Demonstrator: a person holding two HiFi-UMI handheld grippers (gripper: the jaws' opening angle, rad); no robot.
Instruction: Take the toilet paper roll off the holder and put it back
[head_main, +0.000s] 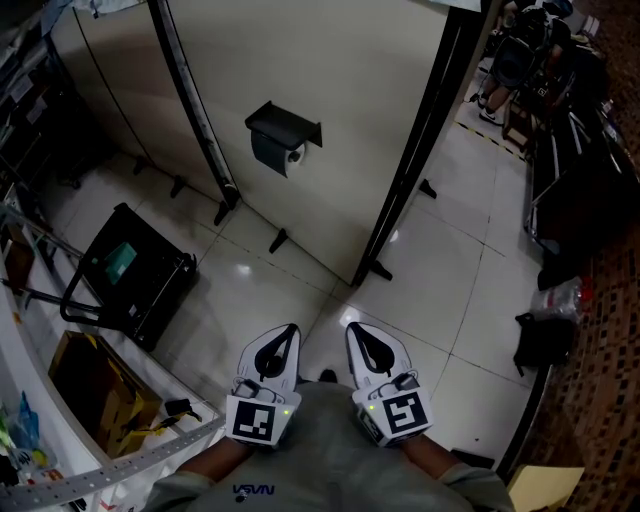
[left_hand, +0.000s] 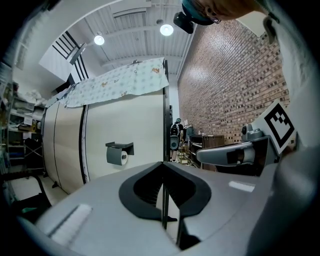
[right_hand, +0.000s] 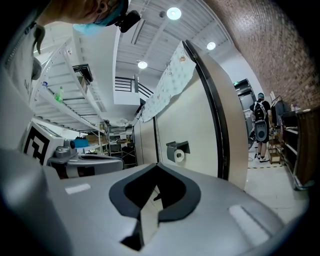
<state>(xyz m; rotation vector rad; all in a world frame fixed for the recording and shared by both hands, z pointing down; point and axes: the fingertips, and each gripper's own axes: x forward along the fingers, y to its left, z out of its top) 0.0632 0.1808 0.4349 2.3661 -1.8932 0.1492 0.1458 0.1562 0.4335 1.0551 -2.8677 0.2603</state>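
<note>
Left to right: a black open-topped crate (head_main: 165, 300) on the floor, holding a teal object (head_main: 120, 262). The left gripper (head_main: 290, 330) has its jaws fully together and is empty. The dark grey wall-mounted holder (head_main: 283, 128) carries the white toilet paper roll (head_main: 294, 155), well apart from both grippers. The right gripper (head_main: 352, 330) is likewise closed and empty. Likely hazards: jaws arriving unopened would knock the roll, and the holder's top shelf obstructs approach from above.
</note>
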